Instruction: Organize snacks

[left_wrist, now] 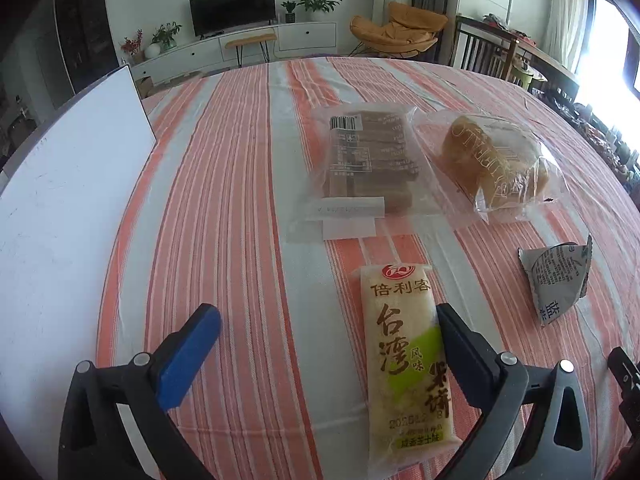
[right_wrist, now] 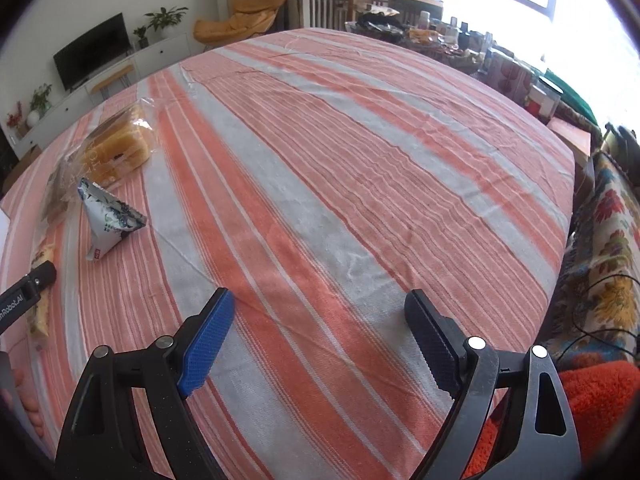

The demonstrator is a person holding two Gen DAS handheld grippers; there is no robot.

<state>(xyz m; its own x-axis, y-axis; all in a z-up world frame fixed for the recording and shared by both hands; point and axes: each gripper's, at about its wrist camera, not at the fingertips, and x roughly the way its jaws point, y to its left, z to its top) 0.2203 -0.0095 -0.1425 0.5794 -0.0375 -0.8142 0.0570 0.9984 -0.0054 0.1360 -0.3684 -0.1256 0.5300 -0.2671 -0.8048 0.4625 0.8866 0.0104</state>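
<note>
Now the long rice cracker pack lies flat on the striped cloth over the desk, in the lower middle of the left wrist view. The left tongs stand wide open around it. Its right finger sits just beside the pack's right edge, and its blue finger is well apart on the left. Above the pack lies a clear bag of brown bars. A clear bag of bread sits to the upper right, and a small grey triangle packet sits at the right. A white board fills the left side. The right tongs are wide open too, with only cloth between them.
</note>
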